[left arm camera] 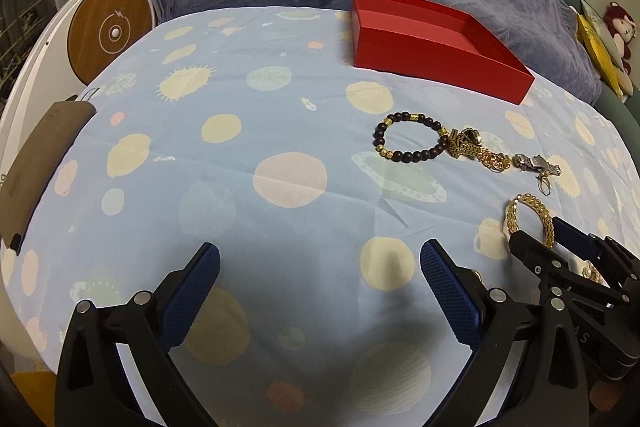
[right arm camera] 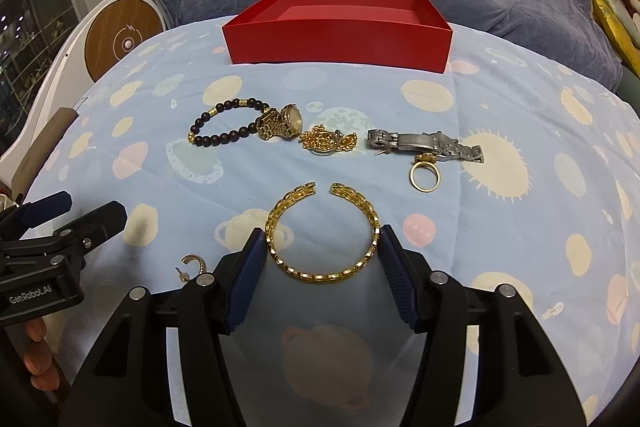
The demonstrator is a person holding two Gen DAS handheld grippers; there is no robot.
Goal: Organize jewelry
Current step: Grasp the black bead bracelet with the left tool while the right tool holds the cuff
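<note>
Gold link cuff bangle (right arm camera: 322, 233) lies flat on planet-print sheet (right arm camera: 500, 99), between spread right claw (right arm camera: 322, 251) pads.
Left claw (left arm camera: 320, 259) open, empty; rigid red box (right arm camera: 338, 27) behind; small earring (right arm camera: 193, 264) detail unclear.

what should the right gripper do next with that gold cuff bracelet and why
Probably close the right gripper on the gold cuff bracelet. Its fingers already sit on either side of the cuff, seemingly at its outer edges, jaws open, and the cuff lies flat on the cloth. The red box beyond the other jewelry looks empty, so a grip comes before any lift toward it.
</note>
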